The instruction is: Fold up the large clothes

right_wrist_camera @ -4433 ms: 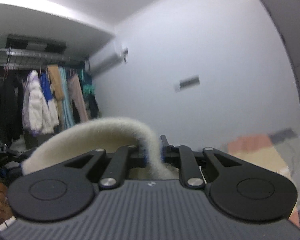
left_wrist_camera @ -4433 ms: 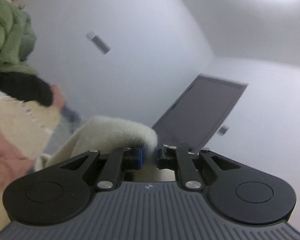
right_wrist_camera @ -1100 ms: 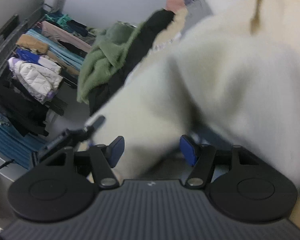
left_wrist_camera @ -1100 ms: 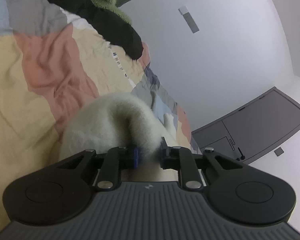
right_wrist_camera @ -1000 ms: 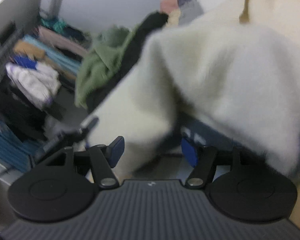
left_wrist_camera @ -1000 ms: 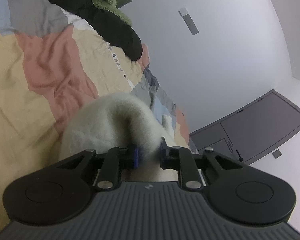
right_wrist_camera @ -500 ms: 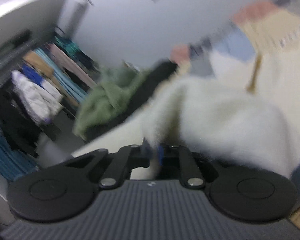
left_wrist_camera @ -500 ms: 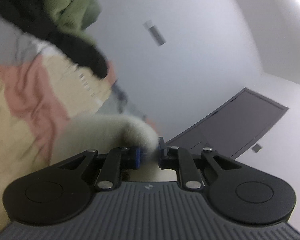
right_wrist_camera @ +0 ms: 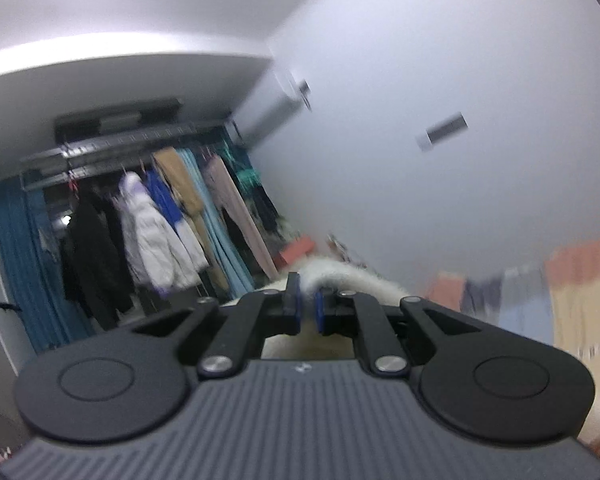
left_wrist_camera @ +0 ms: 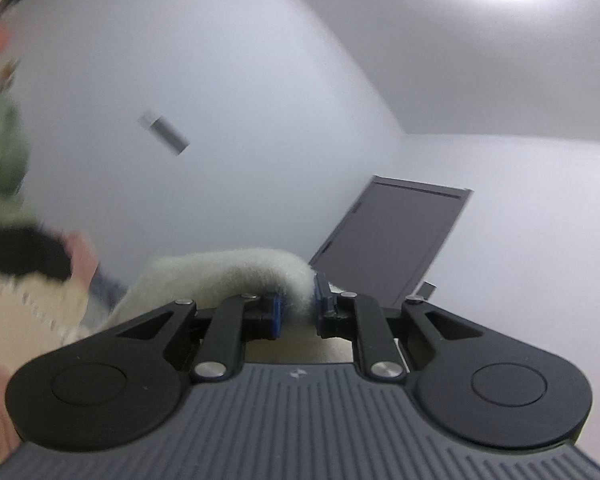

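Between the blue pads of the left gripper [left_wrist_camera: 297,309], a fold of the cream fleece garment [left_wrist_camera: 236,266] is pinched tight; the right gripper [right_wrist_camera: 307,307] is likewise clamped on another edge. Both point roughly level, evidently to let the garment hang open for folding. Beyond lie the patchwork bed cover [right_wrist_camera: 580,280] and the clothes rack [right_wrist_camera: 148,216].

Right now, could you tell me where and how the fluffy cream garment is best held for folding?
Hold the cream garment by its thick edge at two spread points, as now: the left gripper and right gripper each have their jaws shut on a fold of it. Come level from the near side, since the pile bunches into a roll that sits between the pads.
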Available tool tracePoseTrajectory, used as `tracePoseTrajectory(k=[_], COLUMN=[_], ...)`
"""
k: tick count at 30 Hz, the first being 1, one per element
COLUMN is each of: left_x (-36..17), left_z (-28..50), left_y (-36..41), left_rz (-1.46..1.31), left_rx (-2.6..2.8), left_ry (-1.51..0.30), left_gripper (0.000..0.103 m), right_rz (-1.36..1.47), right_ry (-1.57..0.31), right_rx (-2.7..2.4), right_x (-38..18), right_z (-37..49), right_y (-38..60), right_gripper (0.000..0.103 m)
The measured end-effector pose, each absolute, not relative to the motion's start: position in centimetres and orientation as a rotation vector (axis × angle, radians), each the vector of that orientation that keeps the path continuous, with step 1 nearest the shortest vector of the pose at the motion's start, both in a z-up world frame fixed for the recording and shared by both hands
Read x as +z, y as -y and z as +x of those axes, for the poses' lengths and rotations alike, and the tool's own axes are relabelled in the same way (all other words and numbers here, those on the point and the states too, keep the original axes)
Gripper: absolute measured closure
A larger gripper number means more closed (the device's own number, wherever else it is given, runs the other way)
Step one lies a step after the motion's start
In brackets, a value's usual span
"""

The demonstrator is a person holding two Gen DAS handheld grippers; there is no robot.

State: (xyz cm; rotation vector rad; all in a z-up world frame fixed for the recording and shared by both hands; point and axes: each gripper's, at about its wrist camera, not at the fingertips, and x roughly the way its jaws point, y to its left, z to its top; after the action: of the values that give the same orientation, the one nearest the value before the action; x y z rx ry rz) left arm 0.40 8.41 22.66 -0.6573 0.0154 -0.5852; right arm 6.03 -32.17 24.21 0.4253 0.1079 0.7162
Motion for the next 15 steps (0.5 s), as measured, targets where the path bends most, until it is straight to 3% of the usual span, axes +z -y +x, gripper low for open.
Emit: tracePoseTrajectory(k=[9, 12, 15], left_x=[38.9, 40.5, 38.6], left_z=[-0.5, 1.8, 6.0], left_y=[-6.0, -5.5, -5.9], left_rz=[-0.456, -0.406, -0.408], left_rx=[-0.57, -0.518, -0.46], left_ry=[0.096, 0.077, 0.01], left_gripper=[0.085, 0.085, 0.085], right_rz=[0.344, 0.328, 0.324], right_ry=[0.056, 0.053, -0.003], right_rx=[0.716, 0.668, 0.638], right_x=[38.9, 40.8, 39.6], right_z=[4.9, 7.2, 10.9], right_y=[32.9, 31.9, 31.1], right_gripper=[0.093, 0.093, 0.092])
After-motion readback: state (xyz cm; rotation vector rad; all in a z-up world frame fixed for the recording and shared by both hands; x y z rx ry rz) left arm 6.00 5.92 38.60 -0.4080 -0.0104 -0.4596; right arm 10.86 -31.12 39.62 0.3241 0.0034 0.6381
